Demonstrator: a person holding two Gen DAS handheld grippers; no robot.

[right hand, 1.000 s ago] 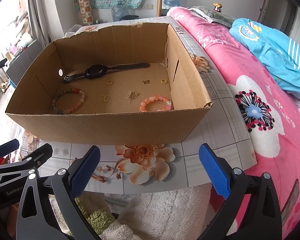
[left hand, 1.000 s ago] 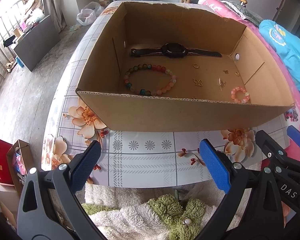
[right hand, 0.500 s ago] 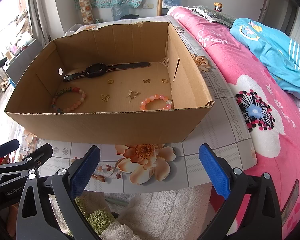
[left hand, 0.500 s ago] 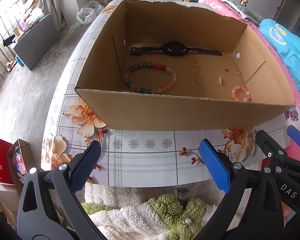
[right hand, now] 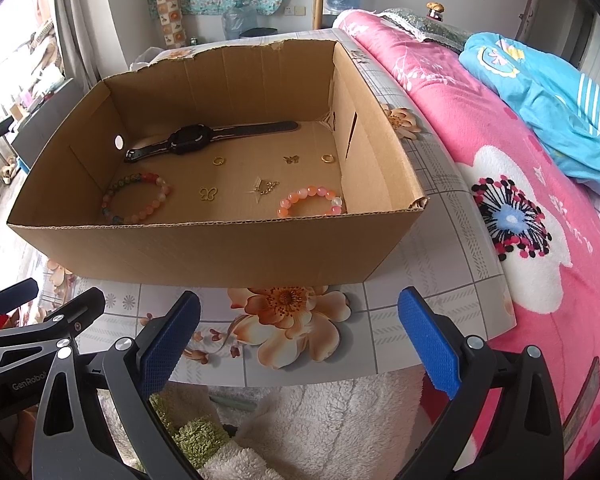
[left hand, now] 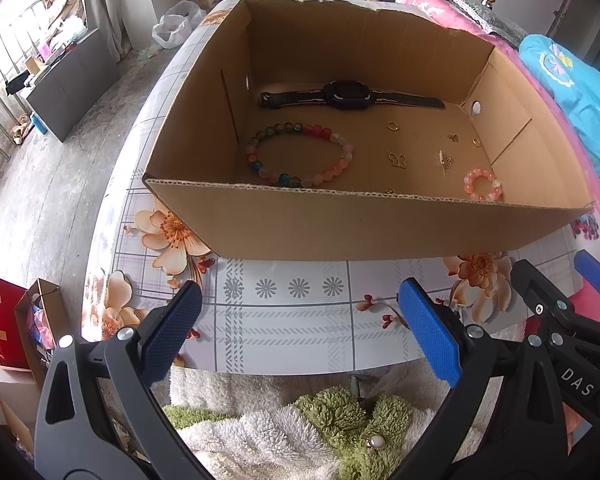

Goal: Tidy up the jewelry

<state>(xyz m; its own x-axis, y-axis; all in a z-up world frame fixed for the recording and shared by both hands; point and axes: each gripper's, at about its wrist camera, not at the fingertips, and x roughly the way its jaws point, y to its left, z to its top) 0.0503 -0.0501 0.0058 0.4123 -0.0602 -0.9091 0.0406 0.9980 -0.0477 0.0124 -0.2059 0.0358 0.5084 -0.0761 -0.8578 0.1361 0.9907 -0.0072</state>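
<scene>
**Jewelry laid out in the carton, both tools idle at the near edge**

Floral oilcloth covers the counter (left hand: 292,320) we are working at, with a pink flowered bed (right hand: 520,208) along its right side and a blue quilt (right hand: 548,92) heaped on it. On the counter stands an open cardboard box (left hand: 340,228), and all the jewelry lies on its floor.

Along the far wall of the box we see a black wristwatch (left hand: 348,96) stretched flat. Nearer us, at the left, lies a multicoloured bead bracelet (left hand: 300,156); at the right near corner lies a smaller pink bead bracelet (right hand: 312,202), close to the right wall. Between the two bracelets sit small gold pieces, apart from one another: a butterfly-outline charm (right hand: 208,194), a gold ring (right hand: 219,161) just in front of the watch, a little butterfly charm (right hand: 291,159), a second gold ring (right hand: 328,157) by the right wall, and a tangled bit of chain (right hand: 266,188).

We hold our left gripper (left hand: 300,332) in front of the box, over the counter's near edge, its blue-padded fingers (left hand: 428,336) spread wide and holding nothing. Our right gripper (right hand: 300,336) hangs just beside it, its fingers (right hand: 428,340) likewise released and bare. Below both lies fluffy white and green cloth (left hand: 284,428).
</scene>
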